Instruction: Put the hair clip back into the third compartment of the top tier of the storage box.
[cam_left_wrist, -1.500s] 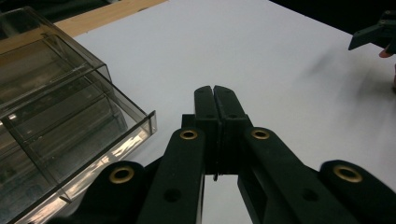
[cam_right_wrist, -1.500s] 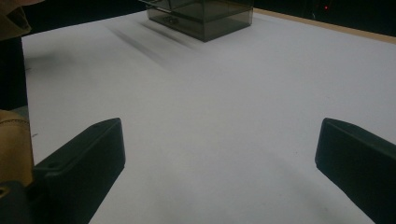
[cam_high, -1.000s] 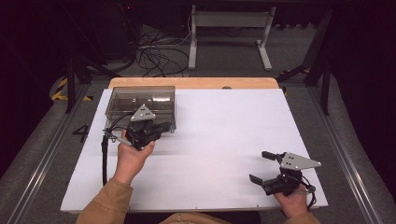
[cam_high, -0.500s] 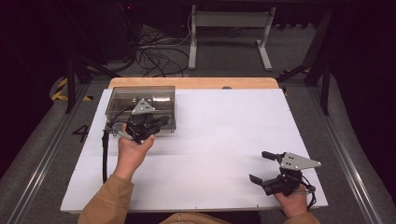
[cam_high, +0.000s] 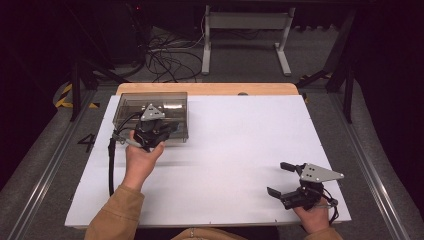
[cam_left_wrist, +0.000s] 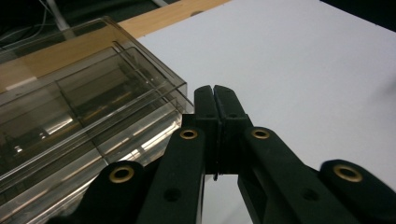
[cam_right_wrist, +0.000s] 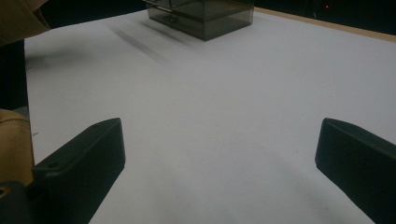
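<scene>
Smoky plastic box (cam_high: 152, 111) sits far left on table (cam_high: 240, 150). L gripper (cam_left_wrist: 215, 100), jaws clenched empty, is at its near-right corner; nudge slow, square-on. R gripper (cam_high: 284, 179) near right, jaws released.

Box (cam_high: 150, 107): smoky translucent plastic, rectangular, lidded, upright and flat on white sheet, at table's ten o'clock, near far-left corner.

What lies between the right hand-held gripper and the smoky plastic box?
Nothing: in the right gripper view, bare white table sheet stretches from the open right hand-held gripper to the box.
</scene>
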